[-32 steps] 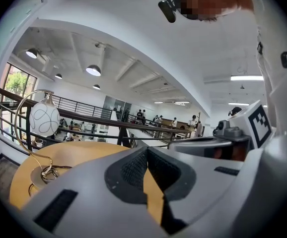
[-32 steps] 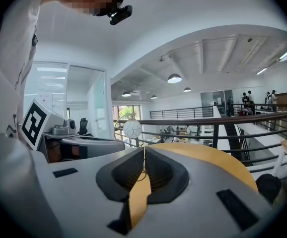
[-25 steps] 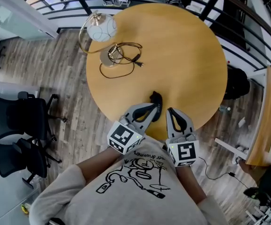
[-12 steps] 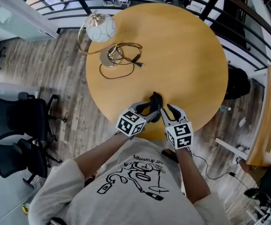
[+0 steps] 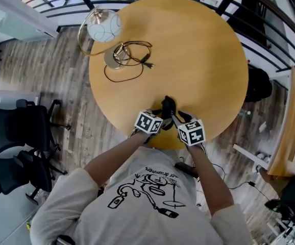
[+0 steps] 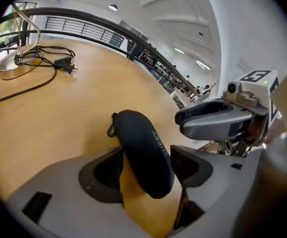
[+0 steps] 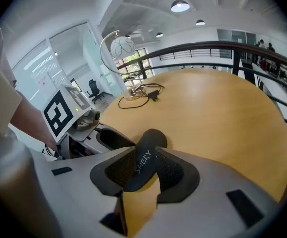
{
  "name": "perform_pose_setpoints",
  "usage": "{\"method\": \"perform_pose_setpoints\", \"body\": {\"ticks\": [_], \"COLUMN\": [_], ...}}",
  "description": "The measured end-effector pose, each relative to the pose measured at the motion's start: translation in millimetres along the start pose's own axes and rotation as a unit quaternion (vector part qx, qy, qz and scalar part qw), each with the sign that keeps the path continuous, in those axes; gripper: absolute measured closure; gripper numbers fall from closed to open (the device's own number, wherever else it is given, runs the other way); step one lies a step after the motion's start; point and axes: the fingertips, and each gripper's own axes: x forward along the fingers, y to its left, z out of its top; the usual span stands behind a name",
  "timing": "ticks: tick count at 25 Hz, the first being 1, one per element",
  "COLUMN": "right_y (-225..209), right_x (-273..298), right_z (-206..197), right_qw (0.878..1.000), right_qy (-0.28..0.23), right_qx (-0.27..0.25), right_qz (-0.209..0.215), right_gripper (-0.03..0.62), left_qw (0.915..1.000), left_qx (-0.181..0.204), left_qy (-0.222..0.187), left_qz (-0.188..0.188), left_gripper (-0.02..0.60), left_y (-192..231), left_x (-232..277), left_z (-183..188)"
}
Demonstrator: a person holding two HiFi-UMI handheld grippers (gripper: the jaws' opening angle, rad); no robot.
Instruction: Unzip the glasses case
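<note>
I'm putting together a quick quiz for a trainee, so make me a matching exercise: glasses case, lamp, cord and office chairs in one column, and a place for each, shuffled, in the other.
1 glasses case
2 lamp
3 cord
4 office chairs

A on the floor, left of the table
B table's far left edge
C table's near edge
D loose on the table beside the lamp's base

Pairs: 1-C, 2-B, 3-D, 4-A

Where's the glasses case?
Head view: the glasses case lies at the table's near edge, between the left gripper and right gripper, whose jaws have just been opening.
</note>
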Motion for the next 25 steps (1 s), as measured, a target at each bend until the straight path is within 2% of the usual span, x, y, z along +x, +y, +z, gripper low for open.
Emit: {"method": "perform_pose_setpoints", "body": {"ticks": [7,11,14,19,25], "right_y": [-19,-25,-29,-27,-27], "right_x": [28,31,31,27,18], "right_z": [-19,-18,-20,-17,1], "right_qw": [0.993,0.989,0.986,0.973,0.970], "right_qy": [0.038,0.042,0.042,0.029,0.000], "right_qx": [0.108,0.139,0.157,0.209,0.216], "right_qz": [0.032,0.038,0.047,0.094,0.110], "right_gripper": [0.396,0.368,0.361,0.324,0.321], "left_qw": [0.9991,0.9975,0.9961,0.9956,0.9929], "left_qx": [-0.031,-0.052,-0.065,-0.057,-0.063], "left_qy": [0.016,0.019,0.013,0.001,-0.034], "left_qz": [-0.023,-0.044,-0.059,-0.075,-0.095], "left_gripper": [0.261,0.259,0.285,0.336,0.351], "left_y": [-6,-14,-15,-21,-27], "left_x": [22,31,32,28,14], "left_z": [-11,-12,-8,-3,15]}}
